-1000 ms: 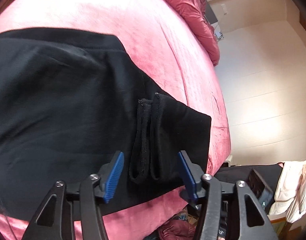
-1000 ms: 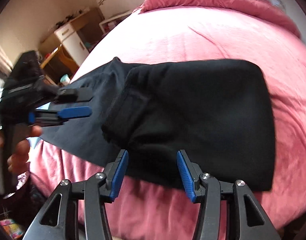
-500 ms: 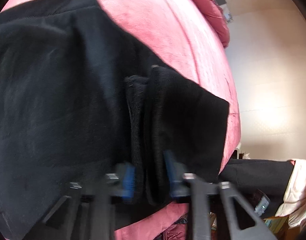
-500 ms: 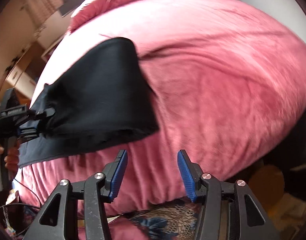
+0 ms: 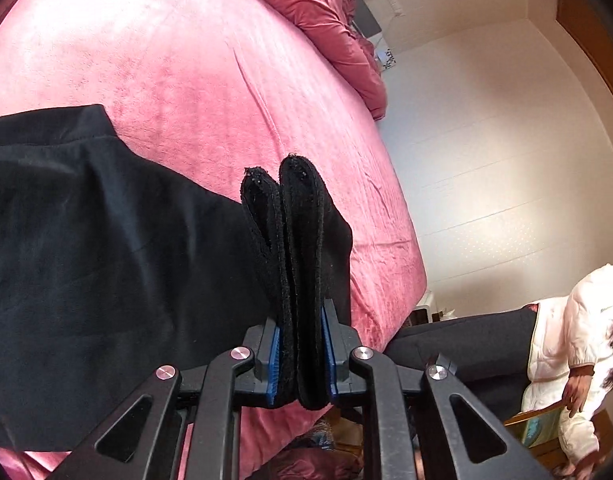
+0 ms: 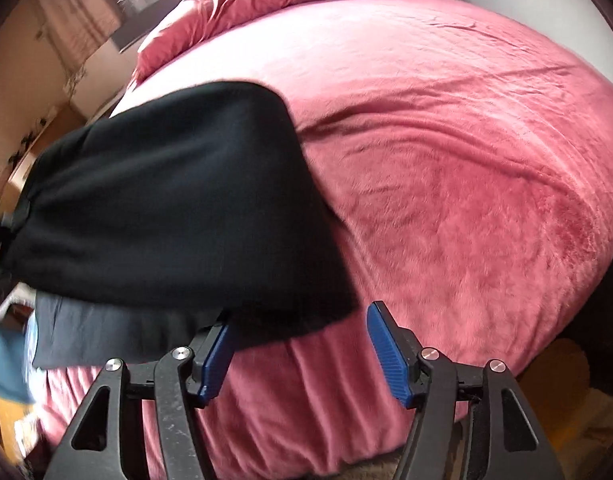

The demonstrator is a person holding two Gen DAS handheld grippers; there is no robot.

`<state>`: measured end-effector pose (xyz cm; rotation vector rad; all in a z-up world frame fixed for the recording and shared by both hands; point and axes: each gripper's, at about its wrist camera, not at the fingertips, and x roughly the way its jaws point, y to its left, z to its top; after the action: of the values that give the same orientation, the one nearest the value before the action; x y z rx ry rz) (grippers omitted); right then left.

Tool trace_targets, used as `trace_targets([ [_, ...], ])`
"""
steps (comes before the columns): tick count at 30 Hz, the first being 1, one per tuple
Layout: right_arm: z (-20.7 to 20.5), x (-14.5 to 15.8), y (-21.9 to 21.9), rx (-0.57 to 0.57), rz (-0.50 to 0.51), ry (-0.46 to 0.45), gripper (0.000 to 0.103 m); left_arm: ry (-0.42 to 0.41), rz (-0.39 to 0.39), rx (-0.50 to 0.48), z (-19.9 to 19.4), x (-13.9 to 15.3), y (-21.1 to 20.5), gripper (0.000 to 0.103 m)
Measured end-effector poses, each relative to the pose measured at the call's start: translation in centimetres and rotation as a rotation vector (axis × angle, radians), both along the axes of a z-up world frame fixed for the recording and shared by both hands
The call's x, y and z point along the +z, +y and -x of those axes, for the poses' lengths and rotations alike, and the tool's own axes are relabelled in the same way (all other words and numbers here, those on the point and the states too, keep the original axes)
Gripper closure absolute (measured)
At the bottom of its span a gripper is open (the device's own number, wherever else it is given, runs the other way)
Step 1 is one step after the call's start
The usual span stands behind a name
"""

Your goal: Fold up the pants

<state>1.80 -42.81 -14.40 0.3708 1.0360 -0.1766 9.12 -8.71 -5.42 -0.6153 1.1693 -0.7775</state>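
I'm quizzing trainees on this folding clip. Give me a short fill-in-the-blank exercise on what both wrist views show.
1. The left gripper is clamped on the bunched hems of the ____ fabric pants.
2. The pants lie on a plush ____ blanket.
3. The blue-padded right gripper has jaws standing ____, gripping nothing.
4. In the left wrist view's lower right, a person wears a puffy ____ jacket.

Missing words: black; pink; open; white

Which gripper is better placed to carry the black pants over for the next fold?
Left. The left gripper is shut on the doubled hem of the pants. The right gripper is open, with only the pants' corner near one pad.
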Motion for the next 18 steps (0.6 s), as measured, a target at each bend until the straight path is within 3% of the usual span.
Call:
trace_targets([
  [9,-0.6,-1.9,0.2,-0.002,0.039,0.071,0.044,0.142,-0.154,0.044,0.6,-7.6,2.3,0.087],
  [13,-0.3,-1.2,0.7,0.047,0.061,0.100,0.043,0.123,-0.164,0.029,1.6,-7.8,2.7,0.083],
  [15,0.4,-0.7,0.7,0.073,0.064,0.118,0.043,0.104,-0.177,0.031,1.5,-7.2,2.9,0.073],
  [18,1.4,1.2,0.7,0.120,0.108,0.105,0.043,0.105,-0.119,0.065,1.1,-6.9,3.8,0.069],
])
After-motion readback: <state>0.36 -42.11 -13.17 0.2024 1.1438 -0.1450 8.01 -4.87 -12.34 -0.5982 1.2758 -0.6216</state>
